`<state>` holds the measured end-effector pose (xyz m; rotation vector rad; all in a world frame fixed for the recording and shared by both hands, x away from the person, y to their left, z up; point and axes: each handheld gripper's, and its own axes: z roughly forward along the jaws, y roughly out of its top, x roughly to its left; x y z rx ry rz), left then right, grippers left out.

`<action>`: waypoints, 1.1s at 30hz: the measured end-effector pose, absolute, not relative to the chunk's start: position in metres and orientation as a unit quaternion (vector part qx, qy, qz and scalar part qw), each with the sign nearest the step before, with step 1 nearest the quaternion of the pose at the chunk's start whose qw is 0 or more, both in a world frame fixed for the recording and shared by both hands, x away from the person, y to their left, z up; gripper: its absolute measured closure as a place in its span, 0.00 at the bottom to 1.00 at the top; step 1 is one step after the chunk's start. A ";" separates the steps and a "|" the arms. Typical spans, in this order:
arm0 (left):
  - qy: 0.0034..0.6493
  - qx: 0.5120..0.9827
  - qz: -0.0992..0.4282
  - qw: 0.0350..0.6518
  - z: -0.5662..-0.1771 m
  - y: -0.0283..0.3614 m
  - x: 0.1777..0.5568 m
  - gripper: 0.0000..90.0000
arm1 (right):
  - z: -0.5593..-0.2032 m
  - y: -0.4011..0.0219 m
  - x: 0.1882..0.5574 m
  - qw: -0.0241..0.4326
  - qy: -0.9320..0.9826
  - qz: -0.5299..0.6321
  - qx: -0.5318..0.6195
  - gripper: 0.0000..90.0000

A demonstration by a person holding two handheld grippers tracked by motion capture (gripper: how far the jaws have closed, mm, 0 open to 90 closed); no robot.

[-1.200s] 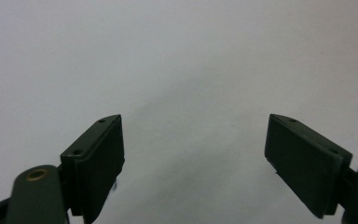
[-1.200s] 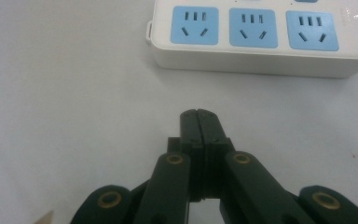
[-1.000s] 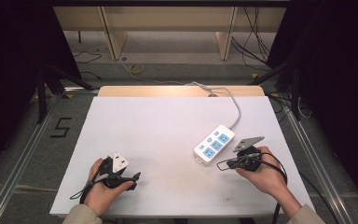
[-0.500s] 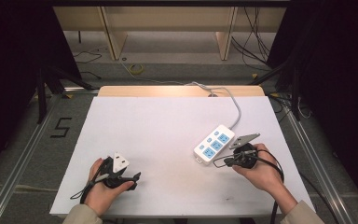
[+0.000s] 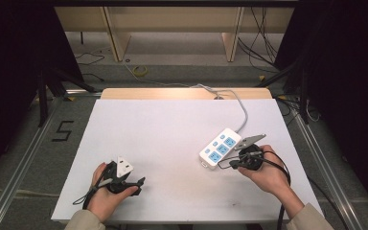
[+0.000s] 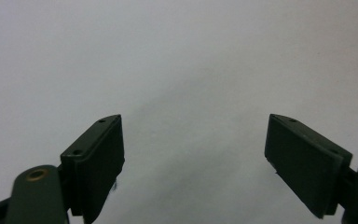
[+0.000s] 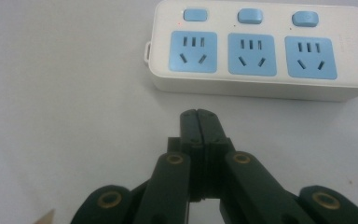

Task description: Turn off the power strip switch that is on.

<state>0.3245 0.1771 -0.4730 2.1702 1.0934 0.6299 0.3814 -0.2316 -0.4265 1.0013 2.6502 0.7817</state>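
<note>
White tabletop (image 5: 172, 143) is lying under both my hands in the high view; my left hand (image 5: 106, 191) is resting near the front-left edge, holding the left gripper (image 5: 133, 182), whose jaws are pointing toward the table's middle with nothing between them. A white power strip (image 5: 220, 147) with three blue sockets is lying at the right side of the table, its grey cord (image 5: 239, 105) running off over the far edge. My right hand (image 5: 263, 170) is holding the right gripper (image 5: 223, 166) with its tip just beside the strip's near long side; whether it is touching I cannot tell. In the left gripper view, my left gripper (image 6: 193, 156) is standing wide open, its two black pads well apart, with bare white surface between them and nothing gripped. In the right gripper view, my right gripper (image 7: 199, 122) is sitting fully closed, pads pressed together and empty, aimed at the power strip (image 7: 261, 46), which is lying just beyond the tip, apart from it, sockets facing up.
</note>
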 end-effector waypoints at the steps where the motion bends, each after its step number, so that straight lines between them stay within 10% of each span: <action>1: 0.414 0.822 0.240 0.310 -0.473 0.177 0.325 0.22 | -0.426 -0.232 0.382 0.102 0.898 0.264 0.338 1.00; 33: 0.413 0.821 0.240 0.311 -0.474 0.175 0.325 0.22 | -0.422 -0.222 0.394 0.101 0.896 0.263 0.342 1.00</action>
